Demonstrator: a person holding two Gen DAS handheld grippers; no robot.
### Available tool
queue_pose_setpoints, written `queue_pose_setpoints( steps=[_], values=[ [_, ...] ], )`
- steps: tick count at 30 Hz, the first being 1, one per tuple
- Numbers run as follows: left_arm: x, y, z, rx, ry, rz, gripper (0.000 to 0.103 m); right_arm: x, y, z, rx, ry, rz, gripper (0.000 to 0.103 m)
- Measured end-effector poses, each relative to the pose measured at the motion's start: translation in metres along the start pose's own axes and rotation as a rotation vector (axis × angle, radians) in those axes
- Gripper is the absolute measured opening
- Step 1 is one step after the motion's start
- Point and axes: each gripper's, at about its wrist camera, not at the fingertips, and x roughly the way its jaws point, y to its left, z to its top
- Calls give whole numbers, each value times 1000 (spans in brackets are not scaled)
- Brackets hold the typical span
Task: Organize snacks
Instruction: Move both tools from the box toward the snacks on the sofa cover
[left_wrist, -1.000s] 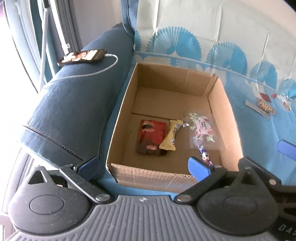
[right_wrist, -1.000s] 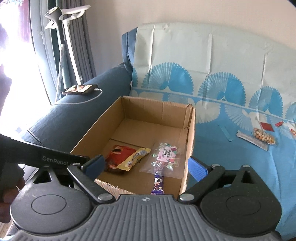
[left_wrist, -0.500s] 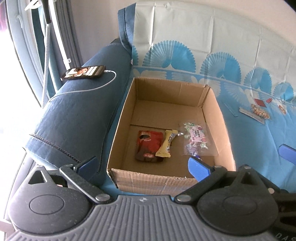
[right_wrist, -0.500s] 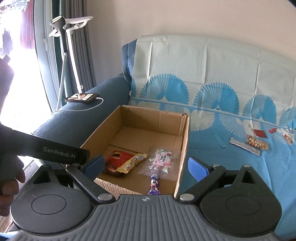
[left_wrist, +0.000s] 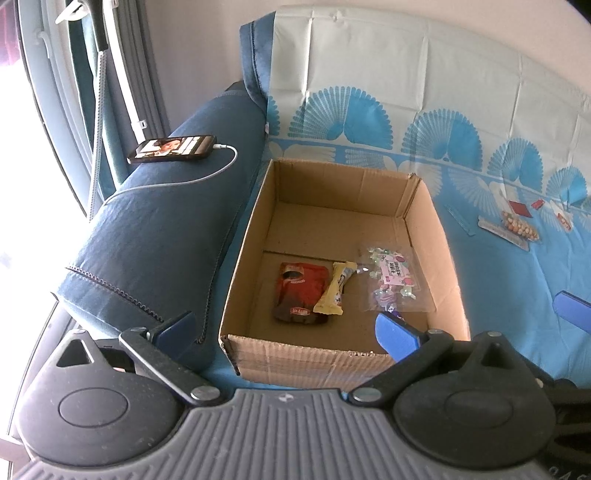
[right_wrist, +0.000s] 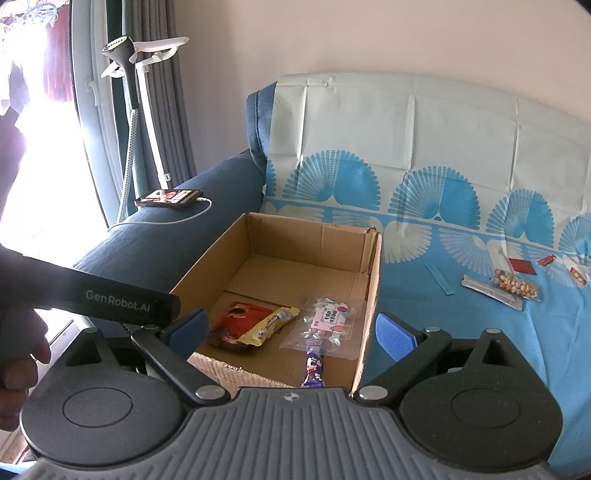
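While both grippers hang over the near edge of the sofa, neither one has anything in it: the left gripper (left_wrist: 286, 330) has its jaws spread wide and empty, and the right gripper (right_wrist: 291, 330) is the same, wide apart with nothing between the blue pads. Straight ahead of the left jaws sits the cardboard box (left_wrist: 255, 266), open-topped, on the blue patterned cover (right_wrist: 424, 325), snug beside the dark blue armrest (left_wrist: 162, 236). Inside the box, just beyond the left jaws, a red packet (left_wrist: 301, 291) lies flat with a yellow bar (left_wrist: 336, 290) overlapping its right edge, and a clear bag of candies (left_wrist: 391, 280) sits beside them toward the right-hand pad. From the right wrist view a purple wrapper (right_wrist: 314, 369) lies at the box's near wall, between the right jaws and partly under the candy bag. Well off to the right of both jaws, out on the cover, there's a bag of nuts (right_wrist: 515, 288) on a long silvery strip, plus a few small red sachets (right_wrist: 521, 265) near it. A phone (left_wrist: 173, 147) on a white cable rests on the armrest, ahead and left of the jaws. A hand (right_wrist: 16, 354) grips the left tool's handle at the left edge of the right view.
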Motion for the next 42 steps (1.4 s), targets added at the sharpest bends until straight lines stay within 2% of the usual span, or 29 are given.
queue_pose_setpoints(
  steps=[11, 18, 22, 28, 32, 37, 42],
  values=[
    [-2, -6, 11, 5, 0, -6, 103, 1, -10, 0, 34, -12, 9, 98],
    [-4, -37, 38, 57, -4, -37, 103, -12, -54, 5, 132, -75, -47, 98],
    [3, -68, 60, 73, 16, -82, 103, -22, -100, 4, 177, -108, -120, 99],
    [28, -137, 94, 98, 56, -148, 103, -31, -189, 0, 194, -137, -277, 100],
    [64, -182, 117, 93, 137, -164, 103, -17, -259, -6, 188, -115, -370, 100],
    [100, -209, 141, 57, 173, -133, 103, 40, -357, -8, 176, -13, -405, 101],
    [130, -213, 158, 39, 191, -82, 103, 144, -425, -6, 147, 141, -411, 101]
  ],
)
